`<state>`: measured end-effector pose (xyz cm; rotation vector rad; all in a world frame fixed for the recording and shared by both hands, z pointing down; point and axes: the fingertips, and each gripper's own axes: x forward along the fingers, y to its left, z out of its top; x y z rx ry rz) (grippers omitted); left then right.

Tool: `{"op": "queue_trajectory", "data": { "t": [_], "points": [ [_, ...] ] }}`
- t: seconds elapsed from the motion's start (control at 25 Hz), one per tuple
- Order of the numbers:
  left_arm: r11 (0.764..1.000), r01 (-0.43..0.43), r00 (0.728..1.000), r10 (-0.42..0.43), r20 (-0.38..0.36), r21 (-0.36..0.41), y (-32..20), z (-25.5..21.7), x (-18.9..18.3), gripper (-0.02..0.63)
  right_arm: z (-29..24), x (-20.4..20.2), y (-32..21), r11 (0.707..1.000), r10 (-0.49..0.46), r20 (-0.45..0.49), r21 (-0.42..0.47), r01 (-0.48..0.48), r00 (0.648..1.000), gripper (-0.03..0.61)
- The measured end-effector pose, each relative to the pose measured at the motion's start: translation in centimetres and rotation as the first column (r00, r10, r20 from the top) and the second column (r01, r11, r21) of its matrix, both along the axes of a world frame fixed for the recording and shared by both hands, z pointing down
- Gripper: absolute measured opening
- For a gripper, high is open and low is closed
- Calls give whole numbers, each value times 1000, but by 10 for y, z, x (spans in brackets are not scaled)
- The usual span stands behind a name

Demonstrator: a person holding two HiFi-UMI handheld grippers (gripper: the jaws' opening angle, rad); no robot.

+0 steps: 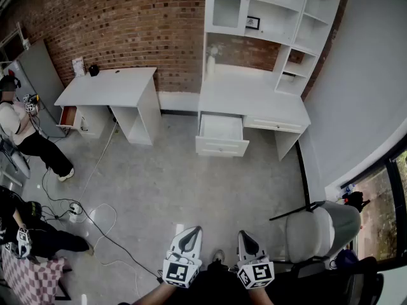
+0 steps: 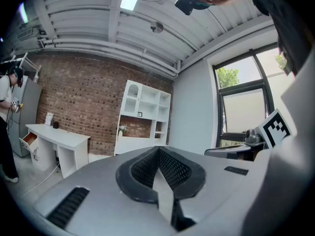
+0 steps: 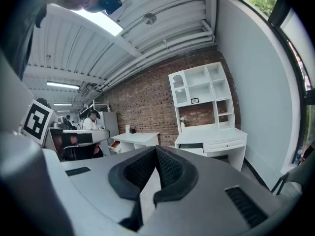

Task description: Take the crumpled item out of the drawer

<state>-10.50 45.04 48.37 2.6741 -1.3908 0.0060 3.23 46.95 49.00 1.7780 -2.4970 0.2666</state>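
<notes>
My left gripper [image 2: 158,150] and right gripper [image 3: 155,148] are closed on nothing, and since I can't see the crumpled item inside the open drawer [image 1: 219,134] at centre, I risk approaching the orange-lined drawer [image 1: 68,116] at left.

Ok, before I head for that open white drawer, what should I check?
1. White desk drawer pulled open: ok.
2. Crumpled item visible inside it: cannot tell, too far away.
3. Left tool empty, jaws together: ok.
4. Right tool empty, jaws together: ok.
5. Tools within reach of the drawer: not ok, both are far back across the grey floor.
6. Walking line to the drawer: ok; the grey chair stands off to the right.
</notes>
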Motion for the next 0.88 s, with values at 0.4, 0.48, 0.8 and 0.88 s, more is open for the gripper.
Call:
{"op": "queue_trajectory", "data": {
  "t": [0.4, 0.48, 0.8, 0.88],
  "points": [
    [1000, -3, 1000, 3, -9, -13, -10, -12, 2, 25, -3, 1, -4, 1000, 7, 8, -2, -7, 1000, 14],
    [1000, -2, 1000, 2, -6, -16, -12, -11, 4, 25, -4, 2, -4, 1000, 5, 13, -3, -5, 1000, 14],
    [1000, 9, 1000, -10, -4, -20, -22, -4, 20, 25, 0, 20, -12, 1000, 2, 28, 2, -2, 1000, 14],
    [999, 32, 999, -32, 6, -39, -29, -2, 24, 25, 2, 27, -18, 1000, -6, 20, -2, 6, 1000, 14]
  ]
}}
